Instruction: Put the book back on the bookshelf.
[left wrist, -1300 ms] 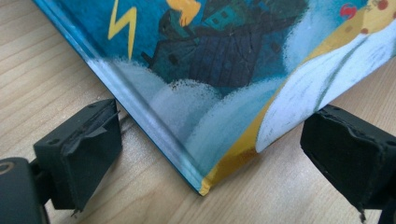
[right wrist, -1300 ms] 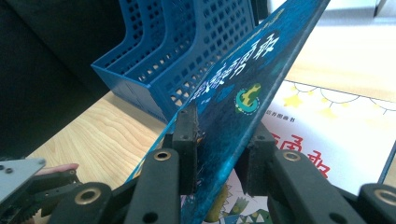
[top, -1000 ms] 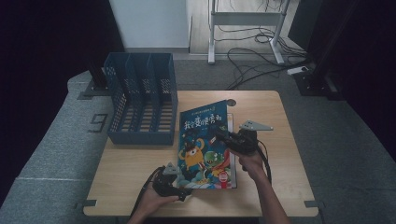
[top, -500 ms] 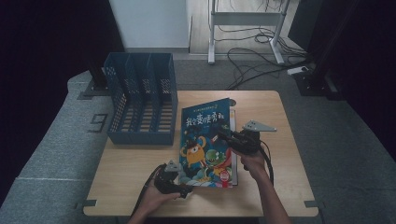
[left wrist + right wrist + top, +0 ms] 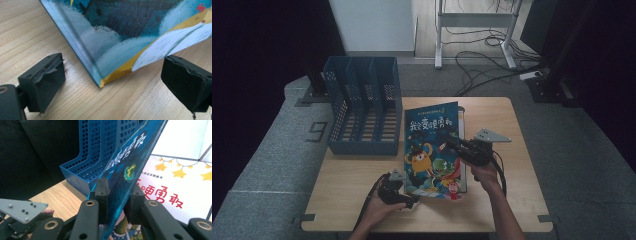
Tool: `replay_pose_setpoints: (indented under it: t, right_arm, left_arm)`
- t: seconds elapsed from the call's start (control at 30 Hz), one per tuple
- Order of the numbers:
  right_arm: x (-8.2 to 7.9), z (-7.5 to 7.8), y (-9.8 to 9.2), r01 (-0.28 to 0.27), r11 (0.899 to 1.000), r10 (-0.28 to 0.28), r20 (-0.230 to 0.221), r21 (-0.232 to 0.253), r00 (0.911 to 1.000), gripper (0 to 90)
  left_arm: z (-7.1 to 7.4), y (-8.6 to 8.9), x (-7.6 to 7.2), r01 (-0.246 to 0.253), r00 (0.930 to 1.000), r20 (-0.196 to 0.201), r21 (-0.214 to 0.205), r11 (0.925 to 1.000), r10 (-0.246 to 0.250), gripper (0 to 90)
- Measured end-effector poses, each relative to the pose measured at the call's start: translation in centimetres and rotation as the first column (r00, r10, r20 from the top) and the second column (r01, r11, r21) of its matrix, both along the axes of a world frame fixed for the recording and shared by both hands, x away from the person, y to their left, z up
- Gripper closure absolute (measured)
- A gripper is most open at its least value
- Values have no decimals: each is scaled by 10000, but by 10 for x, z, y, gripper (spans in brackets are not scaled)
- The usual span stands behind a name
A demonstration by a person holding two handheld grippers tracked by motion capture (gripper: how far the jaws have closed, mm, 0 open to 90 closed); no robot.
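Book (image 5: pixel 432 145) long axis toward file rack (image 5: pixel 362 107)

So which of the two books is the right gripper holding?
The blue-covered book, the upper one: the right gripper clamps its edge between the jaws, while the white-covered book lies flat beneath it.

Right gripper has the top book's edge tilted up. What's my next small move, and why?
Probably lift the book a bit higher with the right gripper: its jaws pinch the cover, another book lies underneath, and the blue rack stands just left.
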State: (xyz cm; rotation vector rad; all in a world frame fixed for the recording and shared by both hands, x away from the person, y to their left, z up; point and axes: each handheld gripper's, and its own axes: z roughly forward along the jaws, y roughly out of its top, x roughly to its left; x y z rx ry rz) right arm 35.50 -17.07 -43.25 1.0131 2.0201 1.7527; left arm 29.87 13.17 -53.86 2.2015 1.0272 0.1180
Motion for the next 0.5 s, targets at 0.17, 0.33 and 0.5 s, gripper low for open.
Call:
replay_pose_setpoints:
  t: [0.17,0.33,0.5]
  right_arm:
    - [-2,-4,-4,-89,9998,87,105,199,9999,749]
    - [-8,-4,-6,-217,9994,209,307,260,9993,752]
    - [-11,-4,-7,-254,9995,243,578,188,9980,751]
  left_arm:
    - [-1,-2,-2,-34,9999,127,129,9999,32,51]
    - [-1,-3,-2,-43,9998,197,254,9997,38,48]
    - [-1,-4,-2,-32,9998,197,254,9997,27,48]
